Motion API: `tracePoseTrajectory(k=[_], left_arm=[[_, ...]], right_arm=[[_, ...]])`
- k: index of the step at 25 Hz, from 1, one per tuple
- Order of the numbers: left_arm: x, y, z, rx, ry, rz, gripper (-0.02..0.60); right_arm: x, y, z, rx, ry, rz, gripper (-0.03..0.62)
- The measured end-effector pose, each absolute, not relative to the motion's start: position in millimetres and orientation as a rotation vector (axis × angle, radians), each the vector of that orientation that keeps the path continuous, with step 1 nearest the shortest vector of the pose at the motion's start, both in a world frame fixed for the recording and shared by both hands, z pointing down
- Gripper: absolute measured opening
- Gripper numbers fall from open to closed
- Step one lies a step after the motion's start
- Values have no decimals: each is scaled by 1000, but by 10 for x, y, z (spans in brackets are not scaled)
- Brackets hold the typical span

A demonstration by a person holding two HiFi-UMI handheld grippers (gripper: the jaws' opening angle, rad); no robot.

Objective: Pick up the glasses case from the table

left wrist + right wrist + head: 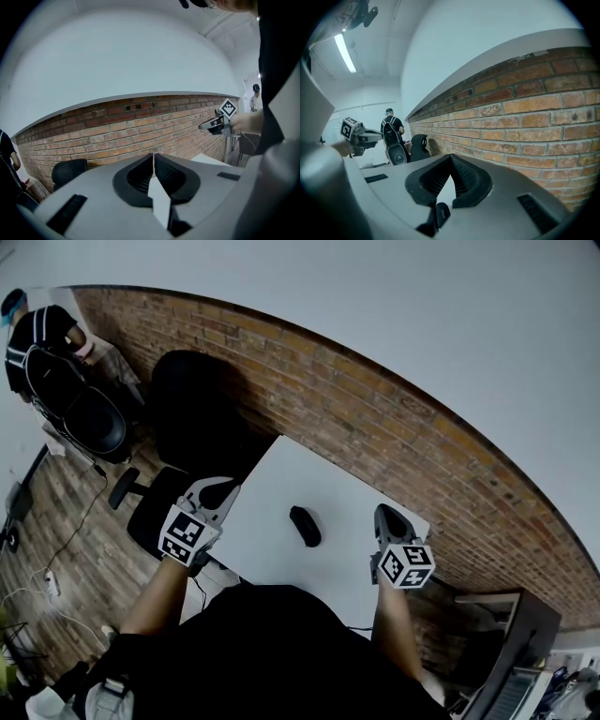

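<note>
Two black office chairs stand off the table's left end: one [192, 409] close against the brick wall [375, 418], the other [94, 418] farther off beside a person [42, 329] in dark clothes. Nothing lies between the grippers and the glasses case [305, 526]. The case rests alone on the white table [309, 474], near its middle, lid closed, so its contents cannot be seen.

The left gripper [217, 488] hovers over the table's left edge and the right gripper [389, 518] over its right part, with the case between them and clear of both. Both point toward the wall, tipped slightly downward, on bare forearms. In the left gripper view the jaws are pressed together with nothing in them. In the right gripper view the jaws likewise meet, empty.
</note>
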State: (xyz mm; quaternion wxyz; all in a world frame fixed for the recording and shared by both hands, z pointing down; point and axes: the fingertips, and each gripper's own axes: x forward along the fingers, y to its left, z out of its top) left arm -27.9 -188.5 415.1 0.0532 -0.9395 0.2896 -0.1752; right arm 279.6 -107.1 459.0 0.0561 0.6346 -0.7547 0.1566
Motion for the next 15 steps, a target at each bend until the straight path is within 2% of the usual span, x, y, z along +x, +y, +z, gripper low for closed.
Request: tracePoseTrajectory(k=[15], left_arm=[[-262, -2091, 4259, -2879, 854, -555, 20]], right_arm=[[2809, -1288, 4889, 1897, -2234, 562, 17]])
